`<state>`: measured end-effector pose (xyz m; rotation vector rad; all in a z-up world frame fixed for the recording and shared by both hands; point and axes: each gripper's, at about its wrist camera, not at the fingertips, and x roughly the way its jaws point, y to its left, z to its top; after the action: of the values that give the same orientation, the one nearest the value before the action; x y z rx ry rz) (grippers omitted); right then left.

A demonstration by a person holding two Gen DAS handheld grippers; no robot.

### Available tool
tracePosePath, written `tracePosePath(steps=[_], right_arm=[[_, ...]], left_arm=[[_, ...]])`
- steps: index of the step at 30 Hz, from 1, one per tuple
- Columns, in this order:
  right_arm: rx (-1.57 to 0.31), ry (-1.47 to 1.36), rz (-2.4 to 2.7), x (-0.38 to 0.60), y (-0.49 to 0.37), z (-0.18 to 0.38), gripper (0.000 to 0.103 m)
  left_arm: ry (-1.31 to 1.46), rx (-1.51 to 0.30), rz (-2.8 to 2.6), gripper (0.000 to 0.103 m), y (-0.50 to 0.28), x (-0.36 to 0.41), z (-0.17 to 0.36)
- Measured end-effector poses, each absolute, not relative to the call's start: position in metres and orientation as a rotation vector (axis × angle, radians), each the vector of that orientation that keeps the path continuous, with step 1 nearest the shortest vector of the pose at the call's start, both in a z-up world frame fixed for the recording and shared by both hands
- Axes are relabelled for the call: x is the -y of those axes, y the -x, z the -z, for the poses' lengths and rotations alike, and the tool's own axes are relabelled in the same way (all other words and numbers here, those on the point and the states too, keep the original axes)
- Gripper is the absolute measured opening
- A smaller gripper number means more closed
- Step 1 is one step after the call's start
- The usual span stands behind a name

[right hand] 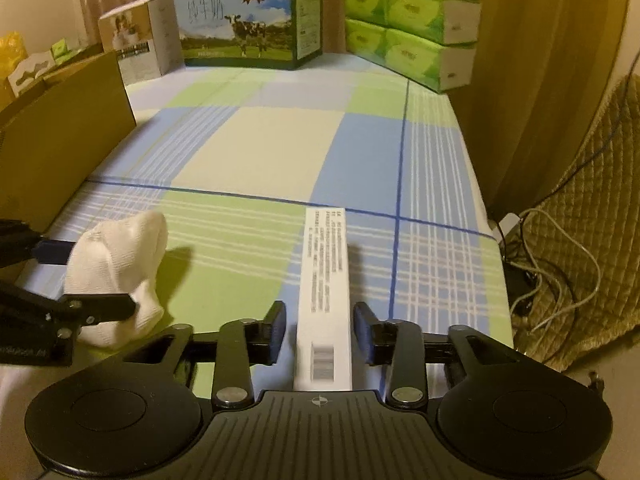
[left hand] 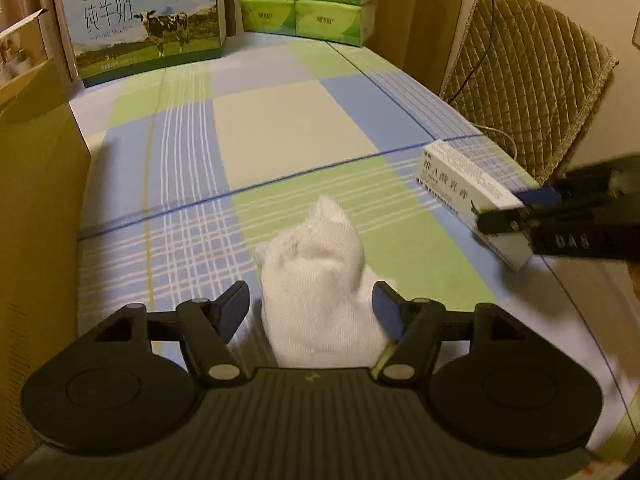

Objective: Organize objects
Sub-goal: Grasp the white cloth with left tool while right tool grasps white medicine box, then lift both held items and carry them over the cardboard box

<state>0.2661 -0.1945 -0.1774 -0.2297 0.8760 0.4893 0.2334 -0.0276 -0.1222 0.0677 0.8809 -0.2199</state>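
A bunched white sock (left hand: 316, 264) stands on the checked tablecloth (left hand: 280, 132), between the fingers of my left gripper (left hand: 312, 304). The left finger is clear of the sock and the right finger just meets it, so this gripper is open. In the right wrist view the sock (right hand: 120, 248) sits at the left, with the left gripper (right hand: 80, 276) around it. A long white medicine box (right hand: 324, 256) lies lengthwise between the fingers of my right gripper (right hand: 320, 320). A gap shows beside the left pad, so this gripper is open too. The left wrist view has the box (left hand: 452, 184) and right gripper (left hand: 516, 208) at the right.
A milk carton case (left hand: 148, 20) and stacked green tissue packs (left hand: 304, 0) stand at the table's far end. A tall cardboard box (left hand: 36, 200) borders the left side. A quilted chair (left hand: 528, 80) and loose cables (right hand: 560, 264) lie past the right edge.
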Motion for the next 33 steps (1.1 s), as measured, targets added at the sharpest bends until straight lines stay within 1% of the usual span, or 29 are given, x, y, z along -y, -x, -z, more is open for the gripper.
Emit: tracePosePath(steps=[4,5,6,8,9,10,11,17,25,28,33], right_arm=[[-0.897,0.238,-0.469,0.191,-0.273,0.187,0.035],[-0.9,0.227,-0.459,0.192,-0.273,0.187,0.028],[-0.905,0.224,-0.444,0.193,-0.273,0.186,0.023],[-0.92,0.22,-0.426,0.195,-0.27,0.182,0.023],[-0.921,0.217,-0.423,0.197,-0.268,0.179,0.023],[-0.918,0.214,-0.42,0.198,-0.264,0.174,0.023],[-0.915,0.202,-0.418,0.2,-0.26,0.169,0.023],[-0.868,0.122,-0.43,0.201,-0.231,0.12,0.023],[-0.755,0.026,-0.494,0.18,-0.168,0.044,0.023],[-0.732,0.001,-0.513,0.167,-0.137,0.029,0.023],[-0.732,-0.018,-0.551,0.142,-0.095,0.021,0.023]], left_arm=[[-0.064,-0.876,0.206,0.066,-0.236,0.029,0.124],[-0.065,-0.879,0.206,0.061,-0.238,0.03,0.125],[-0.064,-0.886,0.214,0.054,-0.239,0.031,0.126],[-0.07,-0.899,0.221,0.042,-0.24,0.035,0.123],[-0.083,-0.899,0.225,0.038,-0.239,0.038,0.121],[-0.083,-0.897,0.226,0.03,-0.238,0.038,0.118],[-0.078,-0.898,0.225,0.027,-0.238,0.037,0.115],[-0.074,-0.885,0.23,0.026,-0.224,0.032,0.084],[-0.02,-0.81,0.225,0.026,-0.179,0.016,0.022],[-0.007,-0.786,0.218,0.026,-0.157,0.004,0.001],[0.002,-0.763,0.19,0.026,-0.117,-0.022,-0.024]])
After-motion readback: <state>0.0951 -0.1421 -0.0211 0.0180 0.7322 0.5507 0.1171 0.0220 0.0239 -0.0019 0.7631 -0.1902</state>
